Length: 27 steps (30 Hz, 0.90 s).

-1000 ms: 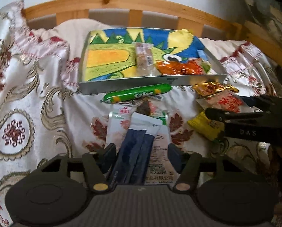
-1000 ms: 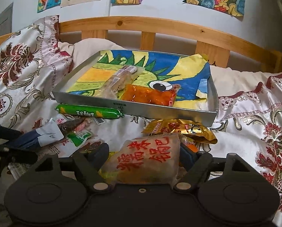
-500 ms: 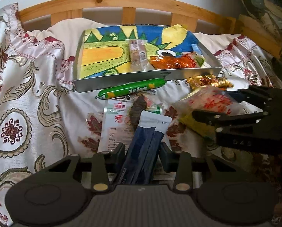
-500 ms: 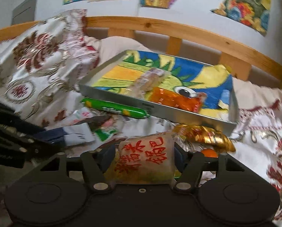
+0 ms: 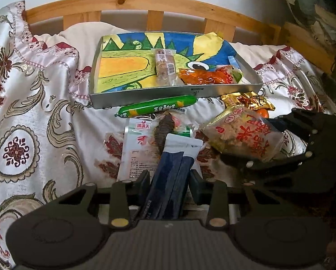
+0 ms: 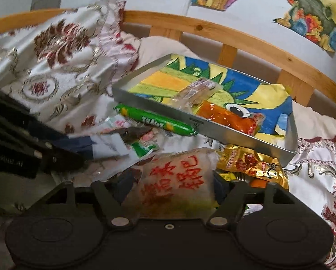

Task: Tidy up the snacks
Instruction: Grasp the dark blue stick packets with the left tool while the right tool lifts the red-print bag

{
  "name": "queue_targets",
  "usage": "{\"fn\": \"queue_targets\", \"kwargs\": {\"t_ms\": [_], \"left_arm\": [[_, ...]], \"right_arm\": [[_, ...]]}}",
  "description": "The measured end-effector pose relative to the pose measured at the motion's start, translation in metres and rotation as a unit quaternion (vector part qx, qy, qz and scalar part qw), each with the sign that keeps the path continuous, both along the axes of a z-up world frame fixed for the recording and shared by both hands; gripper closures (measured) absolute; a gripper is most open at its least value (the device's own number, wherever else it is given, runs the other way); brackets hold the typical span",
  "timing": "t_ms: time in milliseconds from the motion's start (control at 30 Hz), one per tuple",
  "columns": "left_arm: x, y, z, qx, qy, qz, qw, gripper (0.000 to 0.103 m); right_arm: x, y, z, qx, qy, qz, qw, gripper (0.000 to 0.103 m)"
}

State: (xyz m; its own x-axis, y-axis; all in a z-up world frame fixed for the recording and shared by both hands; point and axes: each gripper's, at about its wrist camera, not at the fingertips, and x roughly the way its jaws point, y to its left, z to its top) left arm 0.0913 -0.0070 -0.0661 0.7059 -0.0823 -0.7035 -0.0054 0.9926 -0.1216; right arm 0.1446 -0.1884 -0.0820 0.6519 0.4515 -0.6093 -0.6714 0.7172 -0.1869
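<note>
Currently two snacks are in hand: the navy sachet (image 5: 171, 180) sits clamped between the left gripper (image 5: 169, 185) pads, its white top end poking forward over the loose packets on the bedspread (image 5: 44, 117), and the clear rice-snack bag (image 6: 174, 184) with red lettering sits between the right gripper (image 6: 171, 191) pads. Right jaws have just been opening wider after a squeeze, bag still between them; the pads look to be touching its sides, so I read it as held, but loosely. Target looks like the metal tray (image 5: 145, 94) with the painted liner, already holding a clear-wrapped bar (image 5: 164, 66) and an orange packet (image 5: 208, 76) at its near right. Green sausage stick (image 5: 158, 108) lies just beside the tray's front wall; a gold foil packet (image 6: 249, 164) lies just by the tray's near right corner. Step in hand, my read: carry both up and over the front wall. To do it well: firm up the right grip before lifting, since the bag is puffy and slick and could slide out; lift clear of the wall instead of dragging, or the sausage gets shoved. Drop the sachet in the bare left half of the tray, the bag behind the orange packet, one hand at a time so the grippers don't cross.
</note>
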Motion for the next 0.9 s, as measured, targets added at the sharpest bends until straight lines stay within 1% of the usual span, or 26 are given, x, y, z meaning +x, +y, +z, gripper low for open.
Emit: {"fn": "queue_targets", "kwargs": {"t_ms": [67,133,267,300,400,467,633,733,833,900], "left_arm": [[0.000,0.000,0.000,0.004,0.001,0.003,1.0000,0.062],[0.000,-0.001,0.001,0.006,0.001,0.006,1.0000,0.062],[0.000,0.000,0.002,-0.001,-0.002,0.014,0.9999,0.063],[0.000,0.000,0.003,-0.003,-0.004,0.015,0.9999,0.063],[0.001,0.000,0.008,-0.009,-0.015,0.021,0.9996,0.063],[0.002,0.001,0.013,-0.012,-0.024,0.027,0.9993,0.063],[0.007,0.002,0.022,-0.013,-0.038,0.038,0.9985,0.063],[0.013,0.005,0.027,-0.019,-0.045,0.043,0.9979,0.063],[0.027,0.004,0.031,-0.016,-0.040,0.037,0.9984,0.063],[0.038,0.005,0.036,-0.022,-0.047,0.040,0.9978,0.063]], "right_arm": [[-0.003,0.004,-0.003,-0.015,-0.012,0.007,1.000,0.029],[-0.004,0.006,-0.005,-0.028,-0.020,0.007,0.999,0.034],[-0.006,0.007,-0.005,-0.039,-0.033,0.006,0.999,0.043],[-0.008,0.008,-0.005,-0.042,-0.037,0.008,0.998,0.046],[-0.016,0.010,-0.002,-0.054,-0.065,0.020,0.996,0.052],[-0.021,0.012,0.001,-0.057,-0.086,0.028,0.994,0.053],[-0.026,0.011,0.008,-0.054,-0.113,0.029,0.992,0.053],[-0.026,0.008,0.015,-0.046,-0.137,0.023,0.989,0.053],[-0.020,0.006,0.022,-0.035,-0.158,0.012,0.987,0.053],[-0.017,0.002,0.026,-0.030,-0.173,0.000,0.984,0.053]]}}
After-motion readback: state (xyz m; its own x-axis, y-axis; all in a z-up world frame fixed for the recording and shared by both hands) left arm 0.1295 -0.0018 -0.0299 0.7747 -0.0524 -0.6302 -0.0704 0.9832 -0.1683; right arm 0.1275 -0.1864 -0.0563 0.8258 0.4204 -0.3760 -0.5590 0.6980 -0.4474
